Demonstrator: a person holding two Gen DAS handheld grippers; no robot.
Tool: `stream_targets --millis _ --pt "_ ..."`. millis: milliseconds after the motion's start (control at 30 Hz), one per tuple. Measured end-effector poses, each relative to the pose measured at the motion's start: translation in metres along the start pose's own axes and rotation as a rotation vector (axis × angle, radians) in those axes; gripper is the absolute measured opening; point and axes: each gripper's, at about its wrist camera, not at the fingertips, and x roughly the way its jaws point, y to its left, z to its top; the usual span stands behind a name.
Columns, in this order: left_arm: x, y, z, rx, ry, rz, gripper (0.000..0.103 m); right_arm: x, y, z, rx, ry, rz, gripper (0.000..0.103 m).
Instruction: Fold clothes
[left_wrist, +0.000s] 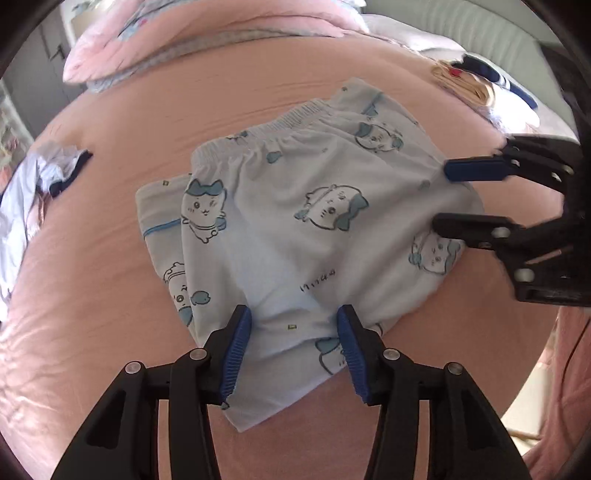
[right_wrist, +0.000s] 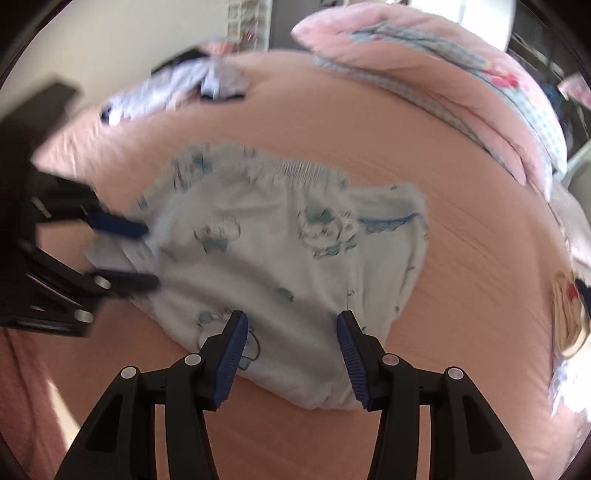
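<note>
Left wrist view is showing the left gripper (left_wrist: 293, 317) tilting steeply down over the near edge of the folded pale-blue cartoon-print shorts (left_wrist: 295, 221), its blue-padded jaws standing apart with cloth lying between them but not pinched, while the shorts are lying flat in the middle of the pink bed sheet (left_wrist: 110, 332). Reaching in from the right side, the right gripper (left_wrist: 439, 197) is hovering at the shorts' far edge with its fingers parted and nothing clamped. Right wrist view is blurring, yet its own jaws (right_wrist: 291, 325) are standing open above the shorts (right_wrist: 295, 258), with a pink quilt (right_wrist: 424, 55) bunching behind.
</note>
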Motion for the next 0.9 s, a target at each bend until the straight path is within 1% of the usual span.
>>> stream_targets --millis 33,67,133,167,200,233,267,300,333,367,433,500,533,567,600,667,700,733,800,867,900 --pt "-0.002 0.002 -0.002 0.007 0.035 -0.007 0.047 0.008 -0.002 -0.001 -0.01 0.009 -0.017 0.048" --pt "-0.004 0.004 -0.005 0.026 0.066 -0.012 0.047 0.01 -0.008 -0.001 0.015 0.004 -0.001 0.048" --pt "-0.01 0.008 -0.009 0.064 0.123 -0.025 0.047 0.01 -0.028 0.002 0.101 0.026 -0.069 0.048" --pt "-0.014 0.01 -0.009 0.072 0.128 -0.018 0.047 0.007 -0.039 0.004 0.154 0.021 -0.064 0.048" --pt "-0.019 0.012 -0.008 0.074 0.117 -0.008 0.047 0.004 -0.051 0.005 0.208 0.014 -0.055 0.048" --pt "-0.025 0.013 -0.005 0.06 0.088 -0.022 0.047 0.0 -0.062 0.007 0.262 0.008 -0.047 0.048" --pt "-0.031 0.014 0.0 0.034 0.039 -0.05 0.047 -0.004 -0.065 0.008 0.286 -0.01 -0.013 0.048" --pt "-0.036 0.014 0.006 0.007 -0.015 -0.076 0.047 -0.008 -0.062 0.01 0.279 -0.029 0.01 0.049" --pt "-0.038 0.012 0.012 -0.013 -0.059 -0.088 0.047 -0.012 -0.058 0.012 0.27 -0.048 0.033 0.05" --pt "-0.036 0.009 0.019 -0.029 -0.086 -0.086 0.047 -0.015 -0.047 0.014 0.231 -0.06 0.049 0.051" --pt "-0.023 0.008 0.033 -0.075 -0.097 -0.069 0.047 -0.009 -0.024 0.021 0.149 -0.048 0.066 0.051" --pt "-0.009 0.02 0.052 -0.15 -0.105 -0.076 0.047 -0.002 -0.007 0.026 0.103 -0.033 0.038 0.051" --pt "-0.005 0.033 0.051 -0.191 -0.12 -0.091 0.047 0.003 -0.006 0.029 0.106 -0.03 0.025 0.051" --pt "-0.002 0.048 0.048 -0.228 -0.139 -0.106 0.047 0.008 -0.008 0.033 0.13 -0.029 0.032 0.051" --pt "0.002 0.056 0.05 -0.251 -0.154 -0.102 0.047 0.013 -0.011 0.036 0.155 -0.03 0.04 0.051" --pt "0.015 0.059 0.057 -0.253 -0.147 -0.025 0.046 0.02 -0.015 0.041 0.144 -0.029 0.008 0.051" --pt "0.023 0.061 0.061 -0.251 -0.14 0.018 0.046 0.025 -0.019 0.041 0.131 -0.023 -0.021 0.051" --pt "0.024 0.067 0.061 -0.266 -0.151 0.033 0.046 0.029 -0.029 0.042 0.169 -0.024 -0.024 0.051" --pt "0.019 0.084 0.056 -0.318 -0.196 0.025 0.046 0.036 -0.051 0.043 0.252 -0.026 -0.024 0.049" --pt "0.011 0.093 0.052 -0.329 -0.244 0.044 0.046 0.036 -0.072 0.045 0.33 -0.039 -0.017 0.049" --pt "0.01 0.093 0.054 -0.321 -0.256 0.059 0.046 0.034 -0.078 0.046 0.351 -0.047 -0.015 0.049"
